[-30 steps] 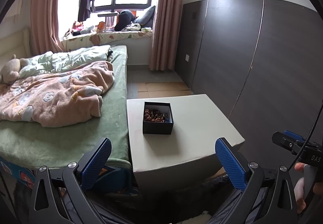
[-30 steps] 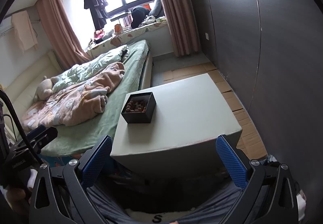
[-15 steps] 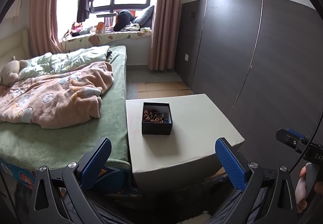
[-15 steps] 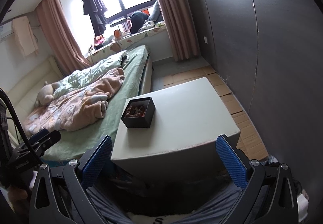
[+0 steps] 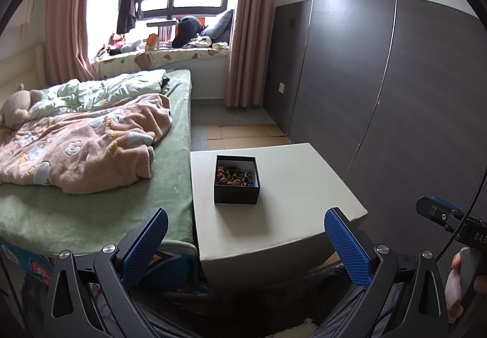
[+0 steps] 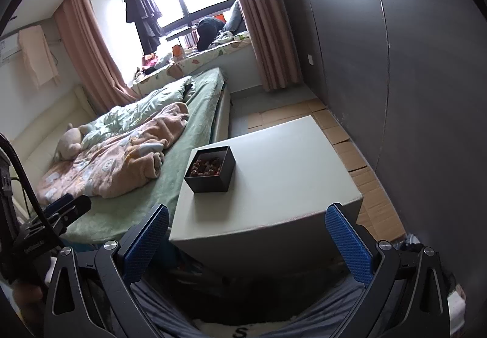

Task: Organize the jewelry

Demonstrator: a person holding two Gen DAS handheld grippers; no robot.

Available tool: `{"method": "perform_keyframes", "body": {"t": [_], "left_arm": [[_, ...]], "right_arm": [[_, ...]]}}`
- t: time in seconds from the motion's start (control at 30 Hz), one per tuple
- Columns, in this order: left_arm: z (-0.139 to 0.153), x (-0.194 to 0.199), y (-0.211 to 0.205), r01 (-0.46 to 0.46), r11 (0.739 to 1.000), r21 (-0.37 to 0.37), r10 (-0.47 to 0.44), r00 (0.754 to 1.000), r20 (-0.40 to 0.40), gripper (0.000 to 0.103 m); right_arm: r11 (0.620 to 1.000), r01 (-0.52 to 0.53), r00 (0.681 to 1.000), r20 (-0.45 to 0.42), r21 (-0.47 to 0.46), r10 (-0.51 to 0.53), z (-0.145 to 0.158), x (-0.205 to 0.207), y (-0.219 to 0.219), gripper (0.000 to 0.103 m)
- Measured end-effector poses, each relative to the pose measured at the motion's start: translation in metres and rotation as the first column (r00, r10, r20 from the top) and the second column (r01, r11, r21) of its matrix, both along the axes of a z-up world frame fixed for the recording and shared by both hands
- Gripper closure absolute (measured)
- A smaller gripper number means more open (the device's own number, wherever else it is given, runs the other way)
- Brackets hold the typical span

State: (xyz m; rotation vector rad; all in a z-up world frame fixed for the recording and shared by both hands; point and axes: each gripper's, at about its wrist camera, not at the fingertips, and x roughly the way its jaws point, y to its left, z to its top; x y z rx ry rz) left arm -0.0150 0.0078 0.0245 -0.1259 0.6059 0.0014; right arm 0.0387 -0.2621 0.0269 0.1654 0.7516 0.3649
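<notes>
I have the bed point(image 5: 100, 207) on the left and the pale surface point(image 5: 292, 216) butted against its right side, dark wall panels beyond. On that surface, toward its left and far half, sits a small black box point(image 5: 236, 193), open at the top, with the beaded jewelry point(image 5: 233, 176) heaped inside it.

My left claw point(image 5: 246, 242) is spread wide and holds nothing, hanging short of the near edge; my right claw point(image 6: 246, 242) is the same, wide and empty, also short of the near edge.

I judge the box light and stiff, probably card, so it would slide or tip if I push one wall; I would pinch one side wall at the rim, or span it across two opposite walls. The beads look hard, smooth and strung, so likely slippery and prone to tangle. I would take a strand where it rises from the heap, gently.
</notes>
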Motion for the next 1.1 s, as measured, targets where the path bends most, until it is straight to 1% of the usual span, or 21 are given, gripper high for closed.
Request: {"method": "perform_keyframes", "body": {"t": [0.1, 0.83, 1.1], "left_arm": [[0.001, 0.0, 0.0, 0.0, 1.0, -0.003, 0.0, 1.0, 0.0, 0.0], [0.002, -0.007, -0.009, 0.01, 1.0, -0.008, -0.01, 1.0, 0.005, 0.0], [0.004, -0.011, -0.016, 0.017, 1.0, 0.007, -0.017, 0.999, 0.031, 0.0]], "right_arm": [[1.0, -0.004, 1.0, -0.003, 0.013, 0.004, 0.001, -0.001, -0.001, 0.0], [1.0, 0.014, 1.0, -0.009, 0.016, -0.013, 0.001, -0.006, -0.009, 0.0], [1.0, 0.02, 1.0, -0.016, 0.014, -0.019, -0.002, -0.007, -0.014, 0.0]]}}
